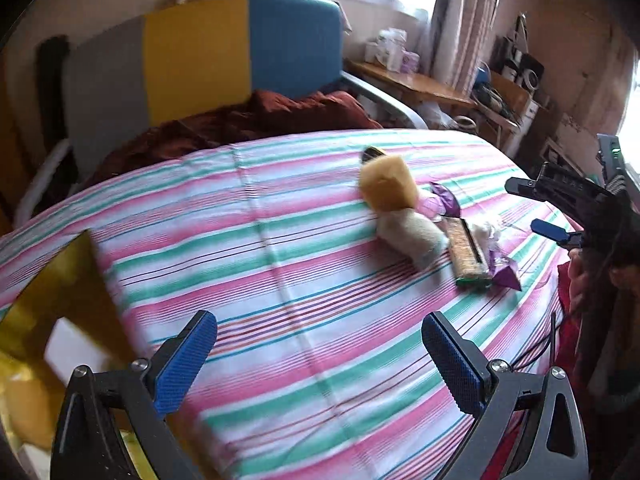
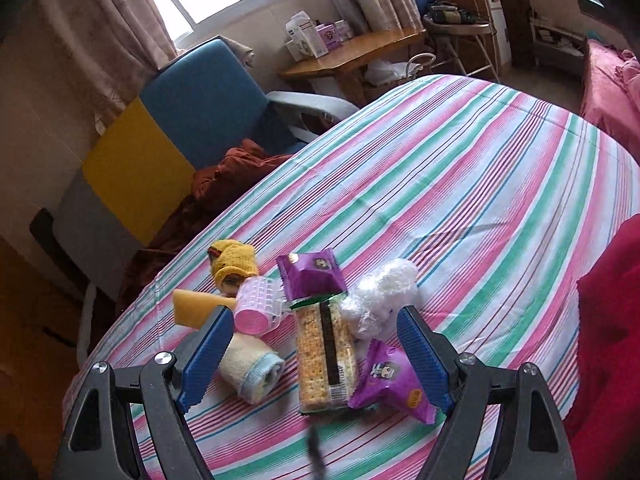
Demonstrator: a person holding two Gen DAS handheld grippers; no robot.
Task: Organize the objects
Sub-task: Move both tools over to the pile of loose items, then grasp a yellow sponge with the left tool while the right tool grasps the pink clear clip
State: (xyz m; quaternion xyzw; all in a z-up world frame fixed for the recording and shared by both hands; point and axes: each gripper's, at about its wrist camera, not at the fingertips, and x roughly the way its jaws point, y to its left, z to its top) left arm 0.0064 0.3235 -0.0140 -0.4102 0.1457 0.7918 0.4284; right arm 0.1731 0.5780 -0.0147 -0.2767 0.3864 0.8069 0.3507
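A small heap lies on the striped tablecloth: a long cracker pack, two purple snack packets, a rolled towel, a pink hair roller, a yellow sponge, a yellow knitted piece and a white plastic wad. My right gripper hovers open over the heap, its blue pads either side of the cracker pack and gripping nothing. My left gripper is open over bare cloth, well short of the sponge and towel. In the left wrist view, the right gripper is at the right edge.
A gold box stands at the table's left edge beside my left gripper. Behind the table is a blue, yellow and grey sofa with a brown blanket. A wooden desk stands under the window. Red fabric borders the right side.
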